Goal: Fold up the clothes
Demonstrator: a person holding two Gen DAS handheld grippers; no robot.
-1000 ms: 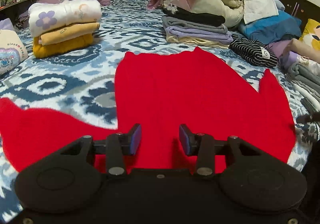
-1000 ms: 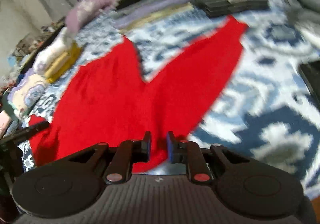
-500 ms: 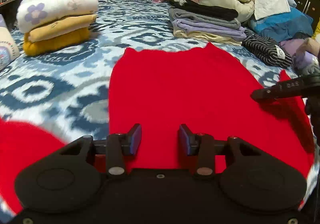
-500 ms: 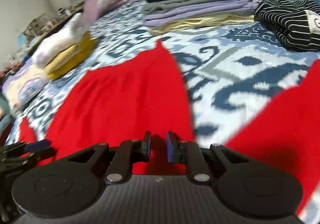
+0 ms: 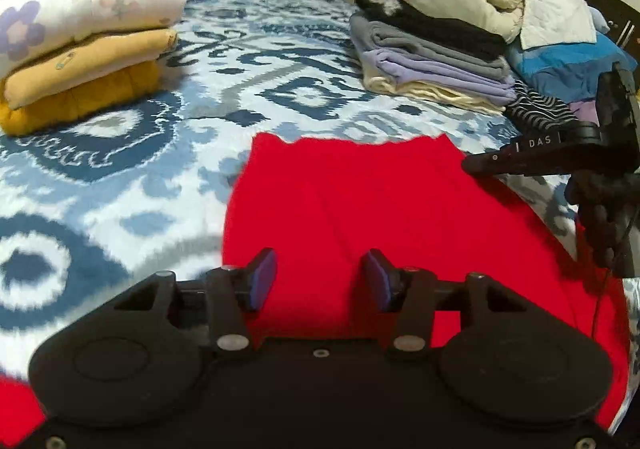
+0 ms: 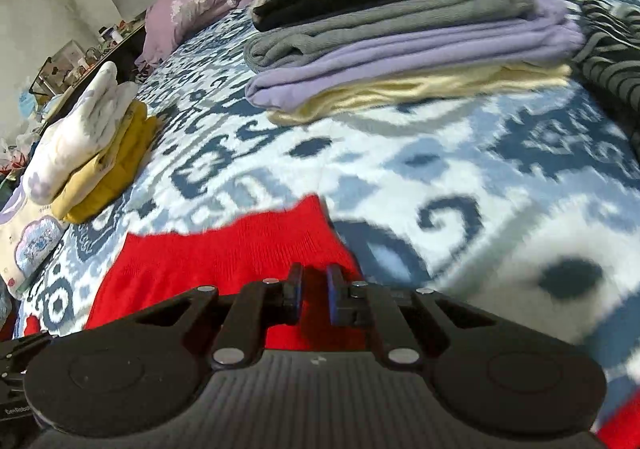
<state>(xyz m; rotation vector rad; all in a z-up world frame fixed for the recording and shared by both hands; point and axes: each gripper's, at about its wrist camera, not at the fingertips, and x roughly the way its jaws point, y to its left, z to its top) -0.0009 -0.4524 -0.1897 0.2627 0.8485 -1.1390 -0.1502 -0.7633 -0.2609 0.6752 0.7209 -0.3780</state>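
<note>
Left claw (image 5: 318,279): jaws opening, blue pads well apart; only flat red cloth seen through the gap, nothing pinched, so released.
Right claw (image 6: 313,297): jaws closing, pads nearly together with a thin gap; red cloth directly behind and under the tips, but a real pinch on it cannot be confirmed from this view.
Right claw from the other side (image 5: 532,157): seen at the right edge of the left wrist view, black body above the right border of the garment.
Red garment (image 5: 360,217): spread flat on the bed, filling the lower centre of the left wrist view; far edge slightly jagged, near the middle of the frame. In the right wrist view, lower left to centre, directly under the tips.
Bed cover (image 5: 120,177): blue and white pattern, carrying everything.
Folded stacks: white, tan and mustard pile (image 5: 80,49) at upper left; black, grey, lilac and cream pile (image 5: 432,61) at upper right, well apart from the red cloth.
Step in hand: probably the side folds, with both claws brought over the body of the garment.
Next move, as a judgement: needs the left claw free of the cloth, then a fresh hold on an edge near the bottom of the frame, low enough to catch the fabric without dragging the layers askew.
</note>
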